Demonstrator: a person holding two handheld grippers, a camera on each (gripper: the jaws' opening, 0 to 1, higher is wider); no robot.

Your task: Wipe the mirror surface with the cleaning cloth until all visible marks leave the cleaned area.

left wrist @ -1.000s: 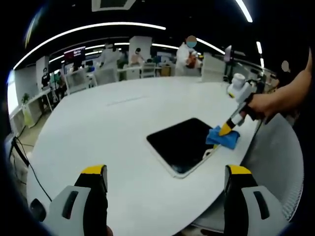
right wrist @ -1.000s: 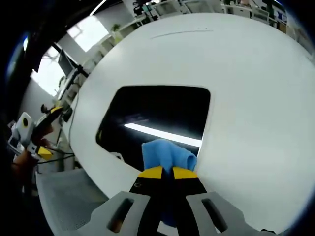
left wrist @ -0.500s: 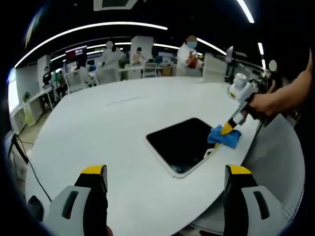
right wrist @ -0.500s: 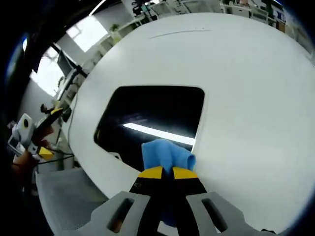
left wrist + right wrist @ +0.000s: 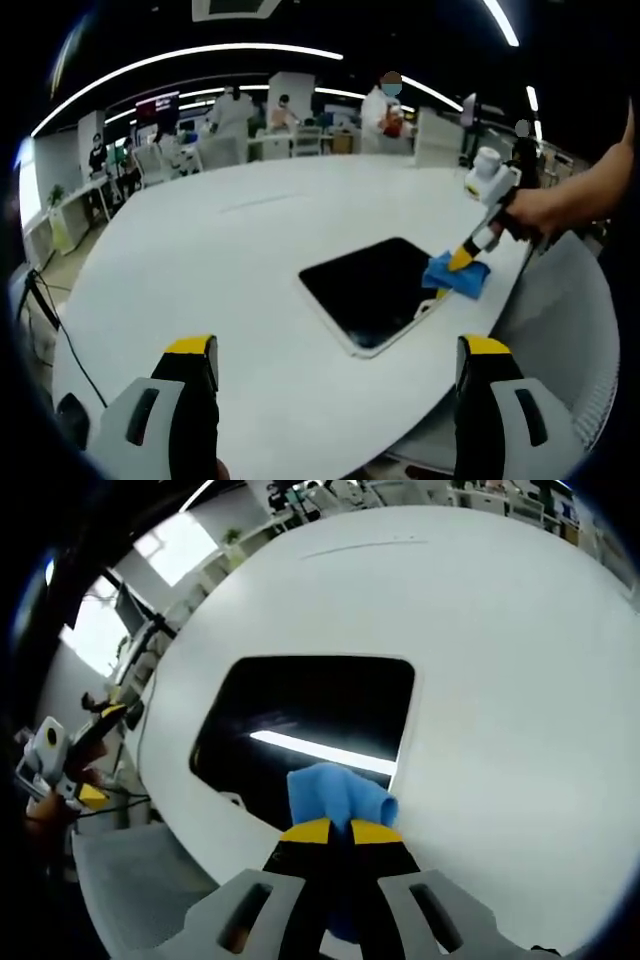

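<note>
— On the near edge of the mirror (image 5: 310, 720), what is the right gripper (image 5: 331, 829) doing?

— Its two yellow-tipped jaws are pinched together on a blue cloth (image 5: 338, 795). The cloth is bunched up and sits on the mirror's near edge, close to a corner.

— Can you see that from the other side too?

— Yes. From the left gripper view, a hand (image 5: 545, 210) holds the right gripper (image 5: 462, 262) tilted down, with the cloth (image 5: 455, 277) touching the mirror's (image 5: 375, 285) far right corner.

— And the left gripper (image 5: 335, 352)?

— Its jaws stand wide apart with nothing between them. It hangs over the near side of the table (image 5: 220, 270), well apart from the mirror.

— What does the mirror look like?

— It is a dark, flat rectangle with round corners and a pale rim. It lies flat on the big white round table (image 5: 500, 660). In the right gripper view a bright strip of light shines across the glass. I cannot tell if any marks are on it.

— What is around the table?

— A grey mesh chair (image 5: 560, 320) sits just beside the table edge near the cloth. Far behind, people stand among desks under long ceiling lights.
</note>
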